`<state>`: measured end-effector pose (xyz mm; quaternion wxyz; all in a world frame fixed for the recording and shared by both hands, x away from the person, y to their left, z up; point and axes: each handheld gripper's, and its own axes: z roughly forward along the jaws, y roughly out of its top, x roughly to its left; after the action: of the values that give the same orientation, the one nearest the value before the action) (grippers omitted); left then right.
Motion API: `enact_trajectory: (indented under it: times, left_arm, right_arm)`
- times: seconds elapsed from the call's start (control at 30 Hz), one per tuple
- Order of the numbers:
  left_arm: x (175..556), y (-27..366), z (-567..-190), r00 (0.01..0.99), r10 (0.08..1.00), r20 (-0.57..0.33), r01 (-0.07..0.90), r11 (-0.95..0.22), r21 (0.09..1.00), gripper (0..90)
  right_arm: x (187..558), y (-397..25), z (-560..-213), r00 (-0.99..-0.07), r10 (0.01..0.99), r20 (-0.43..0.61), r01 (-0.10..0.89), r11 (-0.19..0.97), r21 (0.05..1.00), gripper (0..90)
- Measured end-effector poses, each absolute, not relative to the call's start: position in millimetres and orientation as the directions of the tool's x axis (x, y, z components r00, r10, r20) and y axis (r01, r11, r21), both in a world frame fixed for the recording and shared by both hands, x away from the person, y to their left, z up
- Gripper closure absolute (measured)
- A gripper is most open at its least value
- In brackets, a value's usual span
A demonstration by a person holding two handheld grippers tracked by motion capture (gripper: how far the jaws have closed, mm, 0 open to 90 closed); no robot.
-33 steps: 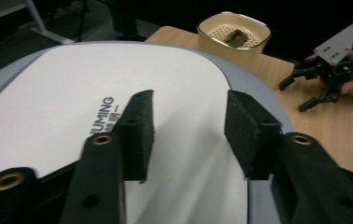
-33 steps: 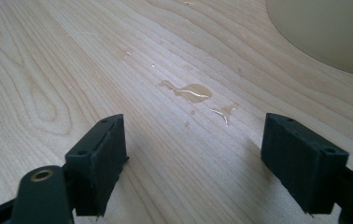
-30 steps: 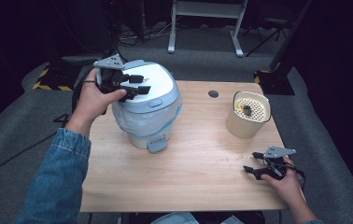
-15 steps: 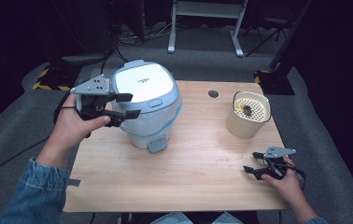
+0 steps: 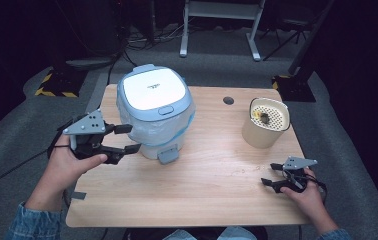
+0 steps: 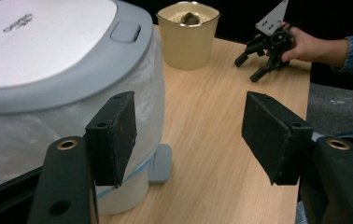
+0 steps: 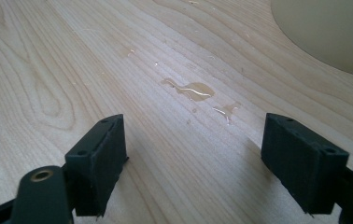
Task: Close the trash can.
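Hovering left gripper [image 5: 127, 138], jaws wide, empty, beside bin [image 5: 155, 107]: your nudge could topple it; right gripper [image 5: 272, 174] open, idle.

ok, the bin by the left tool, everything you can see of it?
The bin is a squat, rounded pedal bin: white lid panel in a blue-grey rim, a small latch button at the front edge, lid shut. A clear liner bulges out under the rim. A grey pedal sticks out at its base. It stands upright on the table's back left. The left tool, open, sits beside it.
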<state>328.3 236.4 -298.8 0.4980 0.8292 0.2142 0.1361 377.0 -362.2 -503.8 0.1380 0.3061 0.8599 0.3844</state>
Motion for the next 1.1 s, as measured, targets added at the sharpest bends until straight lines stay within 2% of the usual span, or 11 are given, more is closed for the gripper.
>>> enact_trajectory:
  times: [0.57,1.1]
  left_arm:
    - [309,241,-372,0.867,0.499,0.009,0.219,-0.396,0.892,33.8]
    - [310,246,-440,0.843,0.533,-0.074,0.347,-0.433,0.832,31.2]
  right_arm:
    - [377,-362,-504,-0.777,0.629,-0.001,0.419,0.519,0.745,22.3]
    - [377,-362,-504,-0.777,0.629,-0.001,0.419,0.519,0.745,22.3]
